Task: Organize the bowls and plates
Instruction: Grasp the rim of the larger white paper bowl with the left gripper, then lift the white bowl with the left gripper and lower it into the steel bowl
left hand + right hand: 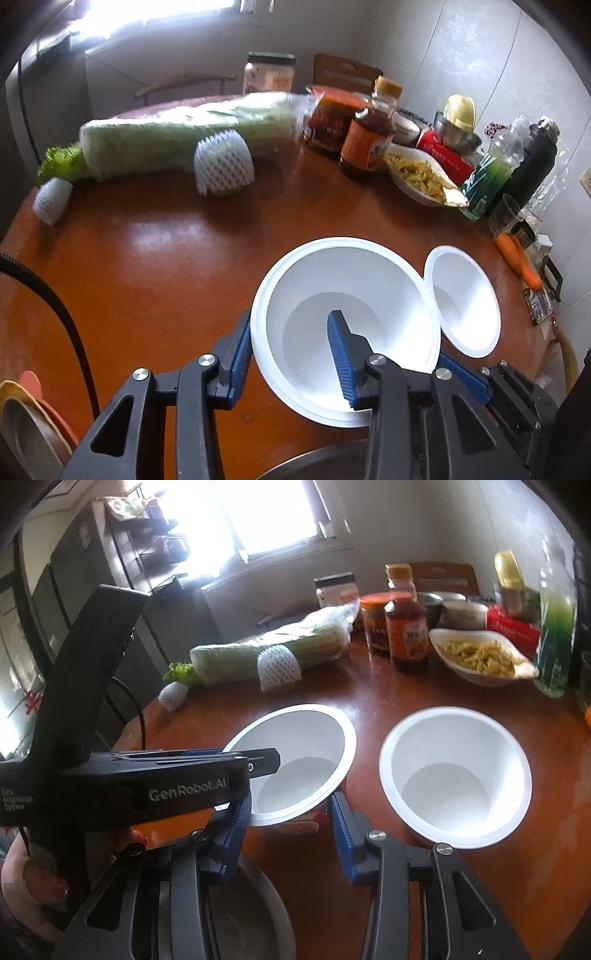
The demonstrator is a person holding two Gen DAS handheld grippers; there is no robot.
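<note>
Bowls: two white bowls on the brown round table (155, 266), side by side, not yet nested
Near bowl (345, 328): larger-looking in left wrist view, upright, close to the table's near edge; looks double-rimmed, may already be two stacked, can't confirm
Second bowl (456, 775): upright, empty, just beside the first, rims almost touching in left view, small gap in right view
Left gripper (295, 365): one blue finger outside the near bowl's wall, the other inside; closed down on the wall, pinch grip
Right gripper (291, 834): jaws partly apart, nothing between the pads; only bare table and the near bowl's lower edge ahead, no contact seen
Hand (40, 878): person's hand on left gripper handle, lower left of right view
Plates: stack of coloured plates (29, 421) at the left edge of left view, partly cut off; grey metal dish (247, 915) under the right gripper, mostly hidden
Clutter: wrapped cabbage (184, 136), sauce bottle (369, 136), dish of food (421, 177), green bottle (487, 177), carrots (517, 262); all at the far side, well apart from the bowls
Progress: early-to-mid by my read; bowls gathered together, one gripped, stacking not done
Left to do: likely lift the gripped bowl, set it into or onto the other, then sort plates
Risk: thin wall pinch, bowl may tilt when lifted
</note>
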